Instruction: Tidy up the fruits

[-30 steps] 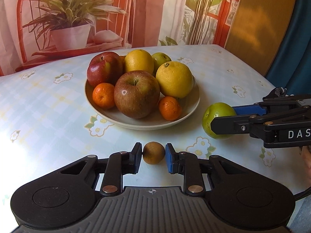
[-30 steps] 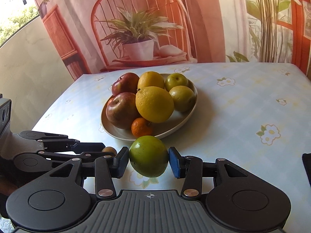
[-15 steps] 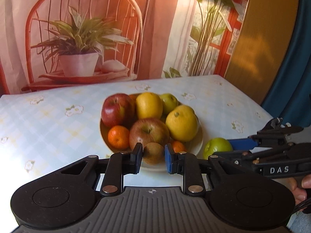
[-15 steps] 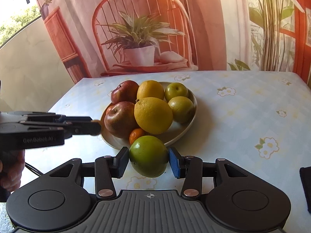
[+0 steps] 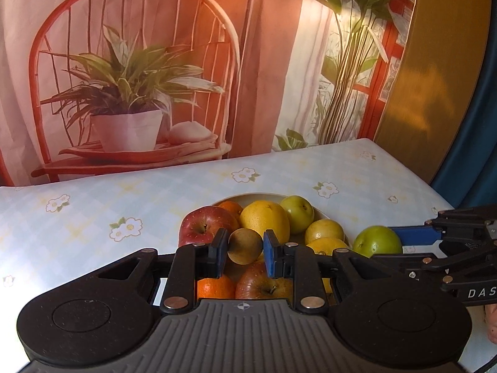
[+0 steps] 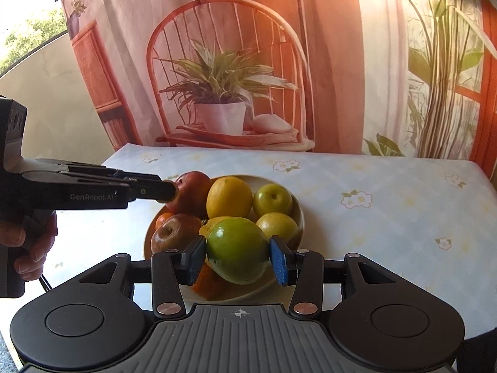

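My left gripper [image 5: 245,246] is clamped on a small brown round fruit [image 5: 244,246], both blue pads pressing its sides, held in the air above the near part of the plate [image 5: 318,214]. My right gripper [image 6: 237,255] is closed on a green apple [image 6: 237,250], pads tight on either side, lifted over the plate's near edge [image 6: 300,214]. In the left wrist view the right gripper [image 5: 400,242] comes in from the right with the same green apple [image 5: 377,245] at its tip, just beside the plate. In the right wrist view the left gripper [image 6: 169,191] reaches in from the left at the height of the red apple [image 6: 192,191], and I see a hand [image 6: 29,245] around its handle. Plate contents from the right wrist view: red apple at the far left, an orange-yellow citrus [image 6: 229,197] next to it, a small green fruit [image 6: 272,199] at the far right, a yellowish fruit [image 6: 278,225] in front of that, a second red-brown apple [image 6: 174,233] at the near left, a mandarin [image 6: 163,219] peeking out behind it. Another mandarin sits under the green apple, mostly hidden. The plate stands on a table with a pale checked cloth with flower prints [image 6: 357,199]. Behind the table hangs a printed backdrop [image 6: 223,93] showing a chair and a potted plant.
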A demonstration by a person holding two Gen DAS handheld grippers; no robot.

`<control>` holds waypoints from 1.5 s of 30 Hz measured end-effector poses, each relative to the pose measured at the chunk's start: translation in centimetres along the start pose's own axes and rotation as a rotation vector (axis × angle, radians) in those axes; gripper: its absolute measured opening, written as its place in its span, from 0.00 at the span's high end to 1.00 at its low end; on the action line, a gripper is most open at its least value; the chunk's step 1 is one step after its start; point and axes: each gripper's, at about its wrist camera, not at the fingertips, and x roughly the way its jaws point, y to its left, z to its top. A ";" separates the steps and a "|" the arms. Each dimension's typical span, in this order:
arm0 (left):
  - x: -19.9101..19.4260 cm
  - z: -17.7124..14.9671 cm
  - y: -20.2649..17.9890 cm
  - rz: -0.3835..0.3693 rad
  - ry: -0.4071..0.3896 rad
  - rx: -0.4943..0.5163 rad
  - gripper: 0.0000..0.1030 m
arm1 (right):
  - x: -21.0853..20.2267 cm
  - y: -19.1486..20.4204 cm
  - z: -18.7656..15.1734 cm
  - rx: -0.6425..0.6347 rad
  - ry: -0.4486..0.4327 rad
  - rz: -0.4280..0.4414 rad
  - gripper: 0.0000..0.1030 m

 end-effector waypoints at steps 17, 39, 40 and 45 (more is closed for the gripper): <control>3.3 0.0 -0.2 -0.036 0.054 0.047 0.74 | 5.3 -0.5 3.9 -0.036 0.028 -0.002 0.61; 0.2 -0.3 1.0 0.030 0.023 -0.022 0.59 | 5.4 0.3 3.7 -0.026 0.066 -0.029 0.59; -0.3 -0.3 1.0 0.038 0.019 -0.029 0.51 | 5.1 0.5 3.7 -0.030 0.064 -0.037 0.59; -2.9 -0.1 1.4 0.068 -0.008 -0.072 0.27 | 3.0 1.0 3.4 -0.022 0.052 -0.071 0.51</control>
